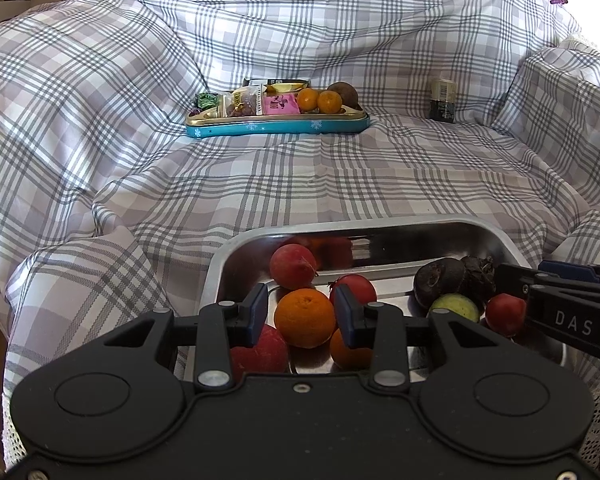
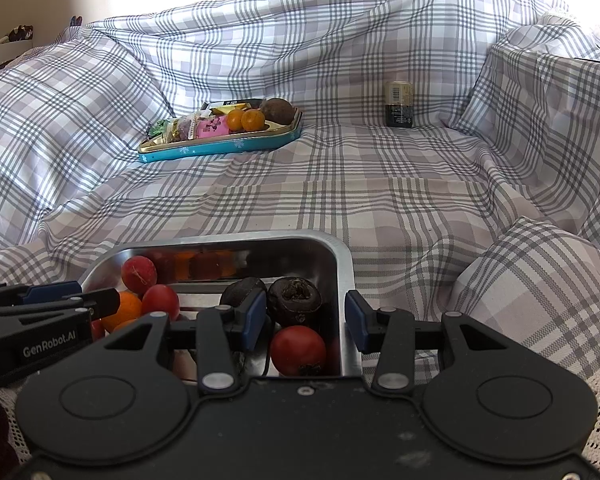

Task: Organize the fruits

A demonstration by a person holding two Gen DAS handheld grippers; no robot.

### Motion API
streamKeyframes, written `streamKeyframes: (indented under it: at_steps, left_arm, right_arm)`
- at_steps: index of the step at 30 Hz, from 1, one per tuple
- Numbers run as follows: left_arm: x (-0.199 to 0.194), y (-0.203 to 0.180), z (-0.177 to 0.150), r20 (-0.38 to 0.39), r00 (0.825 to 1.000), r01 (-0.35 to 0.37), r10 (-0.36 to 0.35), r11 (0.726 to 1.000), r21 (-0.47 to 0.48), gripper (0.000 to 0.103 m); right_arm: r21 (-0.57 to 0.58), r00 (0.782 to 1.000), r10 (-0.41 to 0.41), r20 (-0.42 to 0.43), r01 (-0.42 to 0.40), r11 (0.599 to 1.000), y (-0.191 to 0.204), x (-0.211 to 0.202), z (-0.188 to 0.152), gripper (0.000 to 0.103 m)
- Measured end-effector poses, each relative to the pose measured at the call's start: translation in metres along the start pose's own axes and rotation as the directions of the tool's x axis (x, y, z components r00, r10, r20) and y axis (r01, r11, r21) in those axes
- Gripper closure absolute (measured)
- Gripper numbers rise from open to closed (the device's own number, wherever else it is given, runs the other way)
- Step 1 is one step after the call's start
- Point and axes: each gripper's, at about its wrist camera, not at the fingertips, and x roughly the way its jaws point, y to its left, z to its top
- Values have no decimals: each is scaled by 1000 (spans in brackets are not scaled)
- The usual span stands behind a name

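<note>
A steel tray [image 1: 220,264] at the near edge holds red, orange, dark and one yellow-green fruit. My left gripper [image 1: 301,314] is low over it, its blue pads against the sides of an orange [image 1: 304,318] on top of the pile. In the right wrist view my right gripper [image 2: 306,322] hangs open over the tray's right end [image 2: 342,264], with a red fruit [image 2: 298,350] lying loose below the gap and two dark fruits [image 2: 294,300] just beyond. Each gripper shows in the other's view, the right gripper [image 1: 508,276] at the tray's right, the left gripper [image 2: 100,298] at its left.
A teal tin tray [image 1: 276,128] farther back on the checked cloth carries wrapped snacks, two oranges [image 1: 318,101] and a brown fruit. A small dark bottle [image 1: 443,100] stands to its right. The cloth rises in folds at both sides and behind.
</note>
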Motion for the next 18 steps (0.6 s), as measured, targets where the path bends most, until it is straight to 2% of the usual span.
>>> streamKeyframes:
  at_steps: [18]
  left_arm:
    - [2, 1, 1, -11, 1000, 0, 0, 1000, -7, 58]
  right_arm:
    - [0, 1000, -1, -1, 1, 1000, 0, 0, 0, 57]
